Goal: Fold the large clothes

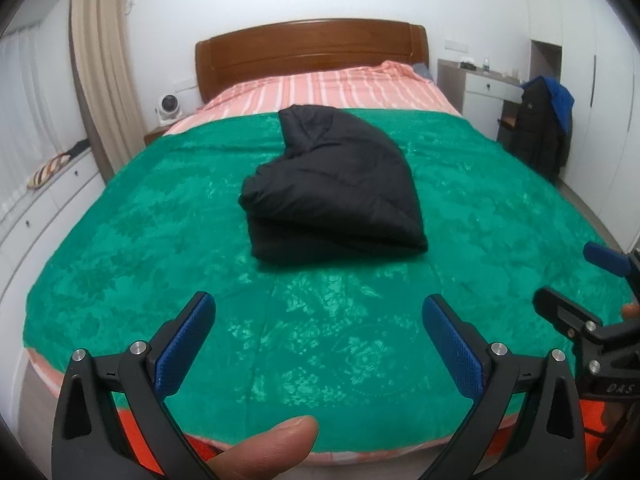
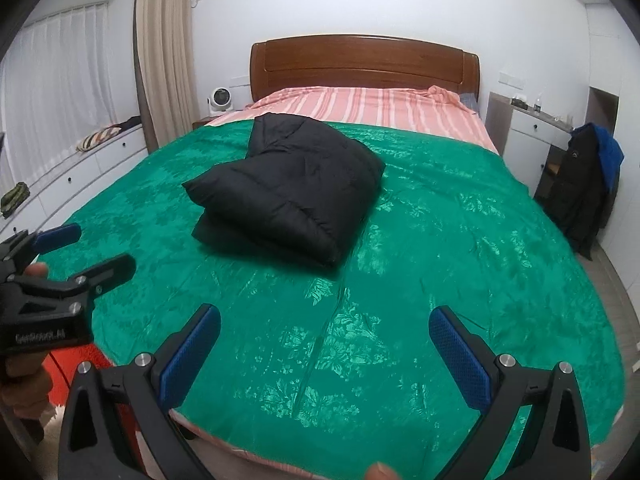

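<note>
Left wrist view: I am holding the left gripper [image 1: 318,320] above the near end of the bed, its jaws spread wide and gripping nothing; a thumb [image 1: 264,450] is showing at the bottom edge between the finger arms; the black padded jacket [image 1: 332,188] is lying folded into a thick bundle on the green bedspread [image 1: 160,240], near the middle of the bed and well apart from the blue pads [image 1: 184,344]; the right gripper [image 1: 592,284] is entering at the right edge, jaws likewise parted and empty; the wooden headboard [image 1: 308,52] is standing beyond the striped pink sheet [image 1: 320,88].

Right wrist view: I am keeping the right gripper [image 2: 324,340] over the foot of the bed, jaws released, nothing between them; the folded jacket [image 2: 288,192] is sitting ahead and left of centre on the bedspread [image 2: 460,240]; the left gripper [image 2: 84,248] is appearing at the left edge, fingers apart; a dark coat [image 2: 580,196] is hanging at the right beside the white desk [image 2: 532,128].
</note>
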Motion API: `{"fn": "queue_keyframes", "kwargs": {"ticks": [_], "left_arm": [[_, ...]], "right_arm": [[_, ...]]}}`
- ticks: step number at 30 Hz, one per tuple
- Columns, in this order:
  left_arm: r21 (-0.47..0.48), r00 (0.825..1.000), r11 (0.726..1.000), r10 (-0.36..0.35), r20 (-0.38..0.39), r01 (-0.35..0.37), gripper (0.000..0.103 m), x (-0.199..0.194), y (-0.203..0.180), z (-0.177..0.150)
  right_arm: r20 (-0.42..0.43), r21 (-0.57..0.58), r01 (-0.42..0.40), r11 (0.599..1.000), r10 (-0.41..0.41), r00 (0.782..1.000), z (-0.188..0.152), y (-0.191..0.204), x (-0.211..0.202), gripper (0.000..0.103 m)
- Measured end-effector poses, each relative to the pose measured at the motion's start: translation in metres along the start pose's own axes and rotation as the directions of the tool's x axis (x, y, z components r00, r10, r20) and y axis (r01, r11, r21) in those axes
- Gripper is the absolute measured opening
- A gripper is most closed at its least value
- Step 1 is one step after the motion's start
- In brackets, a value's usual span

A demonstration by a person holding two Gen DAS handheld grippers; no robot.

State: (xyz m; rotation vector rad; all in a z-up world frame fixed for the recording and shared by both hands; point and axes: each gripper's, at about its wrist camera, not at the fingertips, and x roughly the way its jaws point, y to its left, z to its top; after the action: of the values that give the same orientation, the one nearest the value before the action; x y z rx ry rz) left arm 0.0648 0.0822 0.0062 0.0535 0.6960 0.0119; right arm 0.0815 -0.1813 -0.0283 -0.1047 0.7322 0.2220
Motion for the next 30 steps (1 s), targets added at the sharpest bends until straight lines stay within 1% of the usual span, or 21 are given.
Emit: {"fn": "queue_keyframes", "kwargs": {"ticks": [3, 7, 11, 13, 15, 23, 30], "left_arm": [[0.000, 1.000, 1.000, 0.013, -0.023, -0.013, 0.103, 0.004, 0.001, -0.004], [-0.020, 0.998, 1.000, 0.007, -0.065, -0.008, 0.103, 0.010, 0.006, -0.007], [-0.019, 0.997, 0.999, 0.037, -0.069, -0.038, 0.103, 0.012, 0.009, -0.006], [-0.017, 0.996, 0.998, 0.062, -0.062, -0.064, 0.103, 0.011, 0.009, -0.005], [-0.014, 0.996, 0.997, 0.072, -0.059, -0.073, 0.103, 0.011, 0.009, -0.004], [-0.006, 0.997, 0.998, 0.066, -0.042, -0.066, 0.103, 0.006, 0.005, -0.003], [-0.023, 0.997, 0.997, 0.071, -0.039, -0.072, 0.103, 0.001, 0.008, 0.003]], "right_arm": [[-0.026, 0.008, -0.009, 1.000, 0.009, 1.000, 0.003, 0.004, 0.003, 0.103], [-0.069, 0.003, -0.005, 1.000, 0.005, 0.998, 0.001, 0.008, 0.009, 0.103], [-0.095, 0.009, -0.005, 1.000, 0.006, 0.995, 0.000, 0.006, 0.013, 0.103], [-0.090, -0.001, 0.007, 1.000, -0.007, 0.996, 0.001, 0.007, 0.013, 0.103], [-0.077, -0.019, 0.023, 1.000, -0.024, 0.997, 0.002, 0.008, 0.011, 0.103], [-0.058, -0.027, 0.044, 0.999, -0.045, 0.997, 0.005, 0.009, 0.007, 0.103], [-0.063, -0.017, 0.018, 1.000, -0.019, 0.998, 0.011, 0.007, 0.003, 0.103]]}}
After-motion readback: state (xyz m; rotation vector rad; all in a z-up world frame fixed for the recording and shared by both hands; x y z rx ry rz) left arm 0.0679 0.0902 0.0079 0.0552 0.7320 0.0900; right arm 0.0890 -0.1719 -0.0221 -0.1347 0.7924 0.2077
